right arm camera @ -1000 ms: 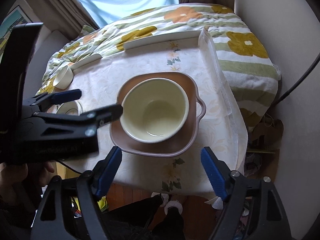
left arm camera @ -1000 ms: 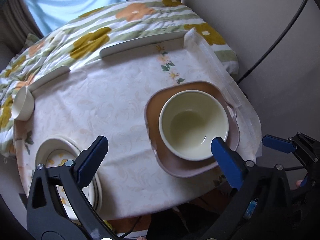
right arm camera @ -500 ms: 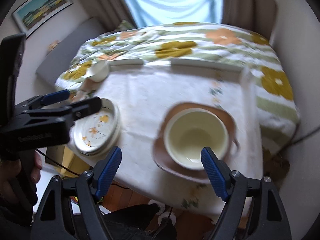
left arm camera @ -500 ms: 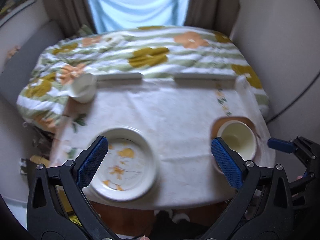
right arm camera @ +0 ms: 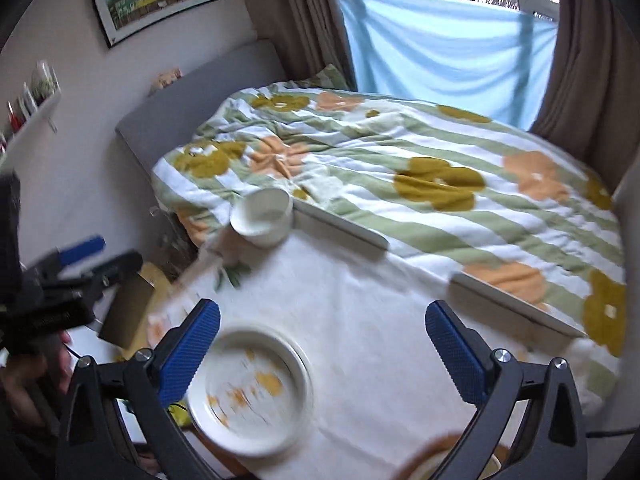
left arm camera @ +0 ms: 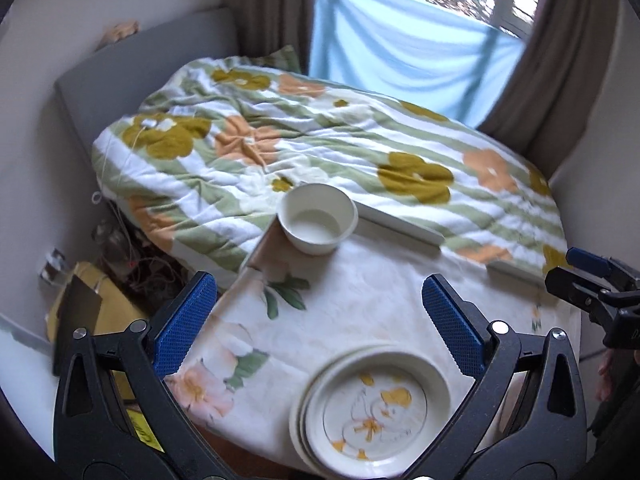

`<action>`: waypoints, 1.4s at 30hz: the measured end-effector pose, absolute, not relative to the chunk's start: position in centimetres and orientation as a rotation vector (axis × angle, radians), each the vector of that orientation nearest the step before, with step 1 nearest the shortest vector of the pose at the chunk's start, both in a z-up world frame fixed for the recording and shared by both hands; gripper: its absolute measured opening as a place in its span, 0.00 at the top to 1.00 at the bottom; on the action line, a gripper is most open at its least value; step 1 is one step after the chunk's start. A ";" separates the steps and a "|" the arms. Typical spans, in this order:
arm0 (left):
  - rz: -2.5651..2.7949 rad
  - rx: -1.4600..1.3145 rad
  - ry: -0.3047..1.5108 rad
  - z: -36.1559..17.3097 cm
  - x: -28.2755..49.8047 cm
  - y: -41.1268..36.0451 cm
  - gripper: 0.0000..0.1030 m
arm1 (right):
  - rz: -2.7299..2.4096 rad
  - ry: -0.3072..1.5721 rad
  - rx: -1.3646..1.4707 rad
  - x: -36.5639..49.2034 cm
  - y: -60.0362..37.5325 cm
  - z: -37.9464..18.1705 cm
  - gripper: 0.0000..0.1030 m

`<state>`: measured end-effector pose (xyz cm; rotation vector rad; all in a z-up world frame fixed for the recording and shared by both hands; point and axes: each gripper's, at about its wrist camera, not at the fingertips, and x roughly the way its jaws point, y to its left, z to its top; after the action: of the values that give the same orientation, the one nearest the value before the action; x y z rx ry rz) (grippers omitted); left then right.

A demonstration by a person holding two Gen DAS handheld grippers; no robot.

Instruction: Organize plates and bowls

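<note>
Stacked white floral ceramic plates at tabletop near edge — could be knocked off by a careless approach; left gripper open, right gripper opening — both empty.

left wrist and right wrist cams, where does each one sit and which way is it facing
Left wrist: rides the left tool, angled down over the table's left end at the stacked plates and small white bowl; the right tool shows at right.
Right wrist: rides the right tool, jaws opening and empty, facing the same tablecloth; the left tool and a hand show at left.
Shared: plates, bowl, floral quilt, window.
</note>
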<state>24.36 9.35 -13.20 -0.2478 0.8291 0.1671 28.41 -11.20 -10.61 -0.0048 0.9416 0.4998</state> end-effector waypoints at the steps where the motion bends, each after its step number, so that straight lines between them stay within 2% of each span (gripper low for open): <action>1: 0.167 -0.291 0.840 -13.9 25.5 10.8 0.01 | 0.501 0.941 -0.002 29.6 -10.4 -10.8 0.01; 7: 0.199 -0.407 0.905 -19.5 31.4 15.6 0.03 | 0.534 1.037 0.041 37.4 -5.3 -14.7 0.01; 8: 0.199 -0.425 0.925 -20.6 32.3 15.7 0.10 | 0.538 1.057 0.045 38.5 -4.5 -15.6 0.01; 9: 0.200 -0.443 0.943 -21.6 33.2 16.1 0.22 | 0.544 1.080 0.049 39.6 -3.7 -16.6 0.01; 12: 0.187 -0.504 1.005 -25.0 35.9 17.1 0.28 | 0.566 1.140 0.076 42.3 -1.9 -19.5 0.02; 14: 0.170 -0.539 1.035 -26.8 37.3 17.1 0.32 | 0.575 1.175 0.086 43.6 -0.9 -21.2 0.07; 16: 0.161 -0.549 1.057 -28.0 38.3 17.1 0.34 | 0.583 1.213 0.084 44.7 0.0 -22.7 0.19; 17: 0.161 -0.554 1.069 -28.7 39.0 17.2 0.37 | 0.588 1.232 0.083 45.1 0.5 -23.5 0.20; 21: 0.145 -0.584 1.116 -30.9 40.9 17.3 0.61 | 0.612 1.296 0.070 46.4 2.2 -26.2 0.37; 25: 0.138 -0.571 1.144 -32.1 41.9 16.9 0.73 | 0.622 1.334 0.077 47.1 2.9 -28.0 0.47; 26: 0.135 -0.573 1.145 -32.3 42.0 17.0 0.75 | 0.622 1.341 0.081 47.3 3.0 -28.4 0.49; 28: 0.148 -0.557 1.141 -32.5 42.3 17.0 0.75 | 0.629 1.364 0.087 47.5 3.2 -29.1 0.66; 33: 0.158 -0.520 1.134 -32.5 42.6 16.9 0.79 | 0.660 1.379 0.136 47.8 3.3 -29.9 0.80; 42: 0.159 -0.418 1.111 -31.7 42.7 16.0 0.79 | 0.655 1.347 0.098 47.7 3.6 -29.6 0.81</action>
<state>42.66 15.96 -31.67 -0.4175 1.1111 0.1590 47.69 3.62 -29.62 0.0976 1.3474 0.6549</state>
